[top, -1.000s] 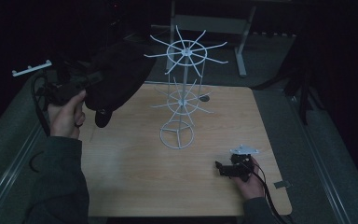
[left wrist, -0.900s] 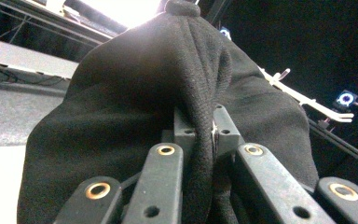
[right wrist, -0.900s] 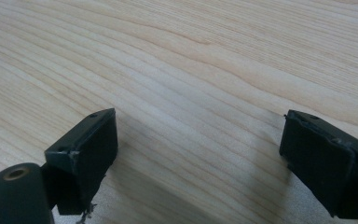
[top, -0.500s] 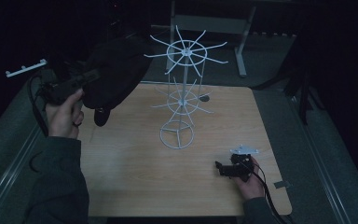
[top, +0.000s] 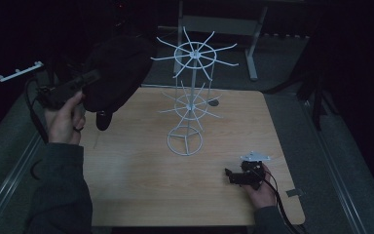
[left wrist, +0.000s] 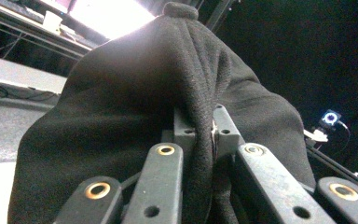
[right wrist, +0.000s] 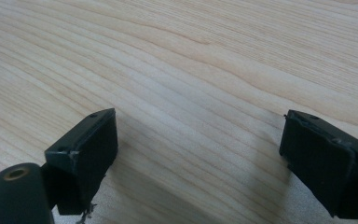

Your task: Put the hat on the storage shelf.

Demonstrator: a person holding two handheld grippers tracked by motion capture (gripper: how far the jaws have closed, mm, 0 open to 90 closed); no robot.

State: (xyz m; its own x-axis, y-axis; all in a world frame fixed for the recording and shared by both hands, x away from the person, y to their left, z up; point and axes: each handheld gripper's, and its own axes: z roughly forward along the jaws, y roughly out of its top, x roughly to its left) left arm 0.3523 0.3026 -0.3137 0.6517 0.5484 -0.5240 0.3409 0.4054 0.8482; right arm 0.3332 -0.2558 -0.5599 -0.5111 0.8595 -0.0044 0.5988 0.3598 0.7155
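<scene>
1. Left tool (top: 85,80) is clamped tight on a fold of the black cap (top: 114,73). In the left gripper view the fabric (left wrist: 168,93) is pinched between the two jaws. Don't loosen that grip.
2. The cap hangs in the air over the far-left edge of the surface (top: 141,180), left of the white wire rack (top: 190,97) and apart from it. It sits near the height of the rack's top ring of prongs.
3. My read is that you're about to hang the cap on a prong. Pick one left-pointing top prong (top: 163,57) and commit to it.
4. Bring the cap in level, open side towards the prong tip. Slide on, then drop slightly so the fabric seats.
5. The rack looks light and narrow at the base ring (top: 185,144), so a sideways push could tip it. Keep contact gentle.
6. Right tool (top: 233,176) rests wide open and empty on the near-right of the surface. Use it to steady the base if the rack wobbles.
7. Release only once the cap carries its own weight.
</scene>
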